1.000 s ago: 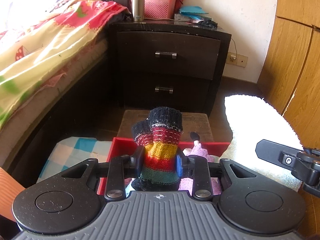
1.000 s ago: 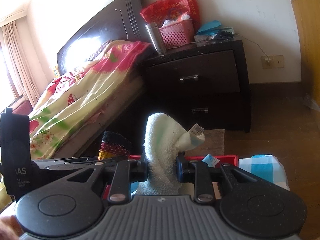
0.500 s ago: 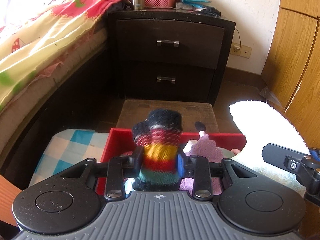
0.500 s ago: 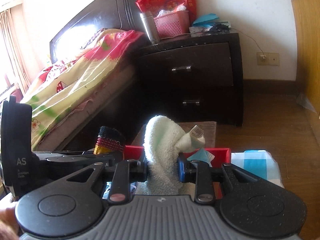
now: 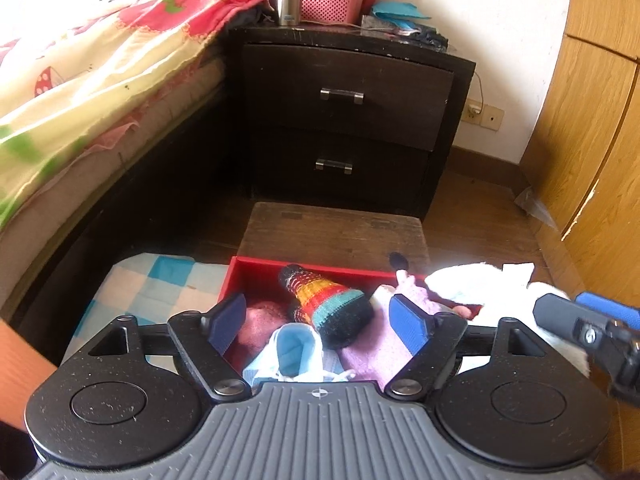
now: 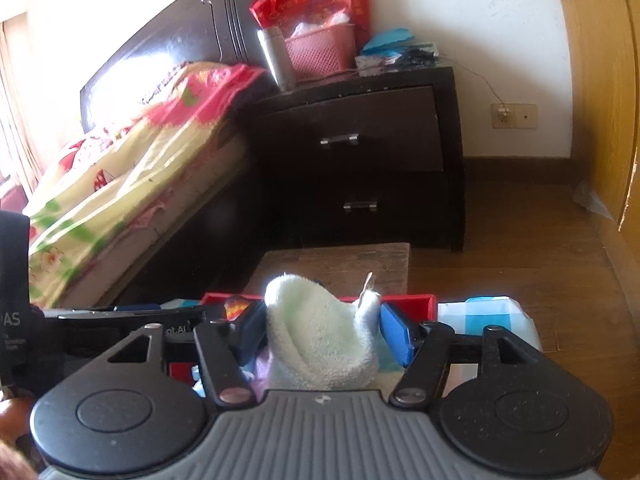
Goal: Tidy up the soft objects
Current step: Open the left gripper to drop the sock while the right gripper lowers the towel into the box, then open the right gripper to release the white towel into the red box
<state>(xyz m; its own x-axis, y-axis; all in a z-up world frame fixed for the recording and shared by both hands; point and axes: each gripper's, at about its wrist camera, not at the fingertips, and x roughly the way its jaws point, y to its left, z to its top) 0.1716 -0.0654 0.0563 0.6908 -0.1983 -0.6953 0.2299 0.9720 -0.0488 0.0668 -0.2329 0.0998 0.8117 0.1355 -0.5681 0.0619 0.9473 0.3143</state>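
Bedding [image 5: 92, 64] in yellow and pink fills the left, with a dark nightstand [image 5: 344, 112] beside it. Below, the left gripper [image 5: 318, 316] hangs over the red box [image 5: 256, 276], its jaws spread wide and gripping nothing. The striped knit glove [image 5: 328, 308] lies loose in the box on a pink knit piece [image 5: 256, 324] and a pale blue item [image 5: 296, 352]. Further right, the right gripper [image 6: 320, 336] has its jaws parted around the white fluffy sock [image 6: 316, 340]; whether the blue pads press it I cannot tell. That sock sits above the box's right end.
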